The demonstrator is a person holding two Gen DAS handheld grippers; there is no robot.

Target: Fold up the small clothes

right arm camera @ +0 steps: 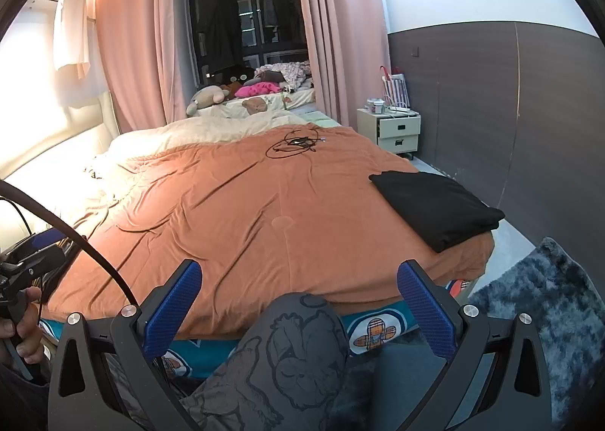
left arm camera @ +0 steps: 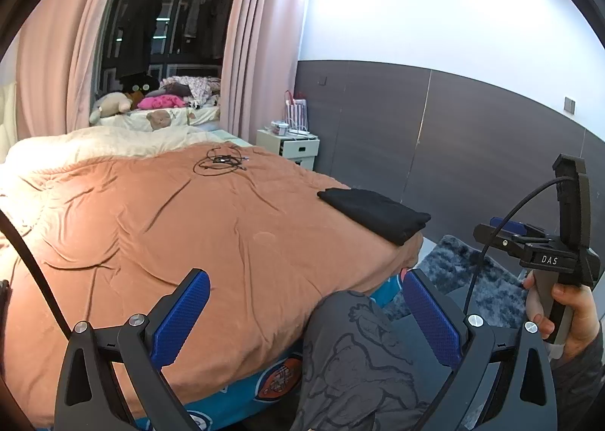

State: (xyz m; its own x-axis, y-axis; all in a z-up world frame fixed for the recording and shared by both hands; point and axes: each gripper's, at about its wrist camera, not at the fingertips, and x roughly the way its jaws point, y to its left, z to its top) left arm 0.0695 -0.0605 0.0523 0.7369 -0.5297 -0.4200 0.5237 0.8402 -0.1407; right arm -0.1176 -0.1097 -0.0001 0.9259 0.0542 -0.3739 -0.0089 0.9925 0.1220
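Observation:
A folded black garment [left arm camera: 376, 213] lies flat on the orange bedspread [left arm camera: 170, 227] near the bed's right front corner; it also shows in the right wrist view [right arm camera: 438, 206]. My left gripper [left arm camera: 306, 281] is open and empty, held above the bed's front edge, well short of the garment. My right gripper [right arm camera: 298, 272] is open and empty above the front edge too, with the garment ahead to its right. The right gripper's body [left arm camera: 552, 253] shows held in a hand in the left wrist view.
A tangle of black cable [left arm camera: 221, 162] lies at the bed's far middle. A white nightstand [right arm camera: 399, 130] stands by the dark wall panel. A grey shaggy rug [right arm camera: 548, 302] covers the floor at right. My knee in printed grey trousers [right arm camera: 298, 344] is below the grippers.

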